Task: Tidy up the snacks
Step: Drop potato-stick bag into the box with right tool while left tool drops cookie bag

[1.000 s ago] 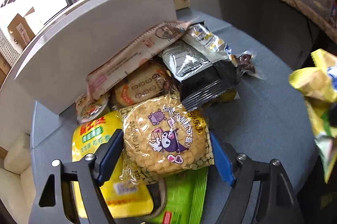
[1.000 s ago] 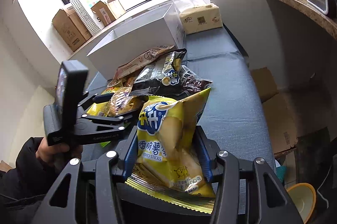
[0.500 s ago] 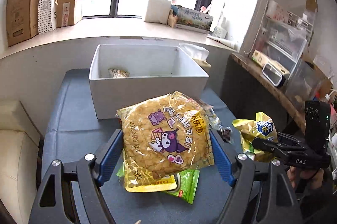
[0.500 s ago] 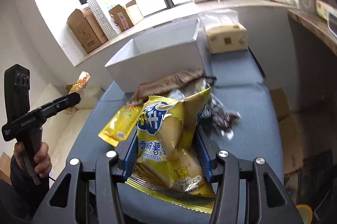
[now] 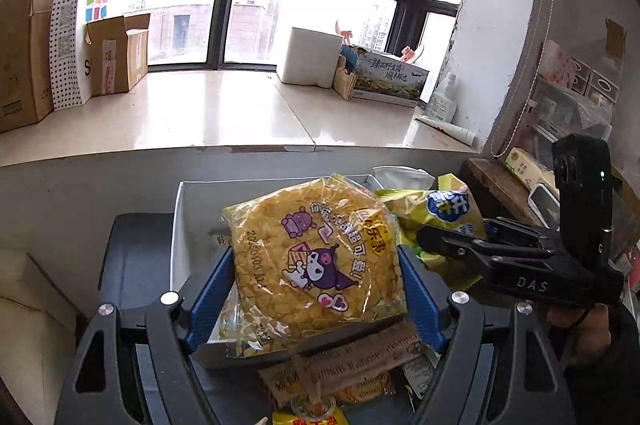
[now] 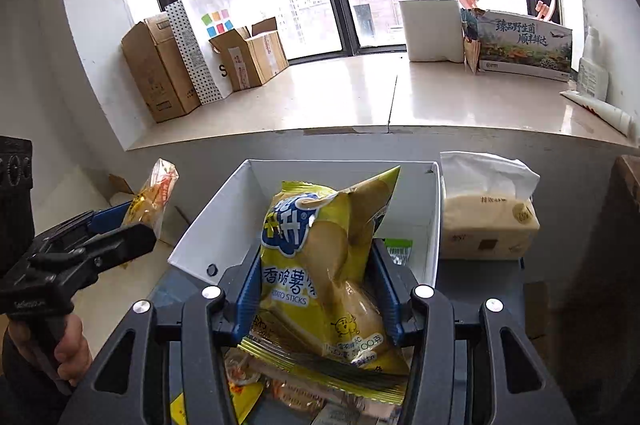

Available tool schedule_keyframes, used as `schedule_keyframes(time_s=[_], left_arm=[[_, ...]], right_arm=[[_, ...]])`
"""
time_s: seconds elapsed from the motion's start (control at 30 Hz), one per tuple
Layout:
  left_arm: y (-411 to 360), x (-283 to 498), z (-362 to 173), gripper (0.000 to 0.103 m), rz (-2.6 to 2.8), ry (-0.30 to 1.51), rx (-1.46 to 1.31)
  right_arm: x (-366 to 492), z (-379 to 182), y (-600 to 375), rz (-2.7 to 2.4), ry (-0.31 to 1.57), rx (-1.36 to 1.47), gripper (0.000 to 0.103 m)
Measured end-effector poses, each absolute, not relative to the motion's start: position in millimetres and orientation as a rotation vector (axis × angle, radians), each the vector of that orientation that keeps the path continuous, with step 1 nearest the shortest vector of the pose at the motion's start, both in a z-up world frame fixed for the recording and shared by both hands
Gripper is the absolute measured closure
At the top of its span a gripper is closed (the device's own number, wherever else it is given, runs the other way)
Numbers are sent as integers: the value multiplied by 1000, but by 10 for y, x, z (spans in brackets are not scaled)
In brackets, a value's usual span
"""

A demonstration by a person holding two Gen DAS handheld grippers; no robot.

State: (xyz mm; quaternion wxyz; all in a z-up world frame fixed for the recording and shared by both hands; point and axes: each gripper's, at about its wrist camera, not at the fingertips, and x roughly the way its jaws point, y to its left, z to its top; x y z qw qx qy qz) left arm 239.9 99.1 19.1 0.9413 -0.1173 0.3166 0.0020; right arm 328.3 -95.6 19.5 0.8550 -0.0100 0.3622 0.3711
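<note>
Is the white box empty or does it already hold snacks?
Not empty: a green-labelled packet lies on the floor of the white box.

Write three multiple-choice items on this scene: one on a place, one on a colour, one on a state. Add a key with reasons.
1. Where does the tissue pack sit?
A. inside the white box
B. just outside the white box, at its right wall
C. on the windowsill

2. What colour are the finger pads of the left gripper?
A. blue
B. red
C. white

3. What is the right gripper doing?
A. hanging open
B. shut on nothing
C. clamping the potato sticks bag

Key: 1 B, the pack stands against the wall's outer side; 2 A, blue pads flank the round cracker pack; 3 C, both pads press the bag's sides.
</note>
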Motion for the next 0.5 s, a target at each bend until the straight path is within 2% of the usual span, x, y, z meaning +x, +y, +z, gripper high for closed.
schedule_keyframes(time_s=[0.17,0.2,0.23,0.27,0.3,0.33,0.5], left_arm=[[1049,2846,-97,18,51,742,-198],[1067,2890,-168,15,59,758,-193],[1094,2924,-238,6,58,776,-199],[1122,2936,-303,1,50,791,-215],[1155,2926,-350,0,39,797,-229],[1175,2910,-387,0,38,805,-225],[1289,2775,-440,0,55,794,-226]], right_arm=[[3749,-91,-730,736,864,-43,46],[3794,-155,-710,728,887,-41,44],[3830,-210,-705,722,903,-46,38],[3848,-249,-704,713,904,-54,15],[3860,-273,-723,694,896,-56,3],[3861,-279,-771,691,872,-34,0],[3911,-283,-1016,685,875,53,0]])
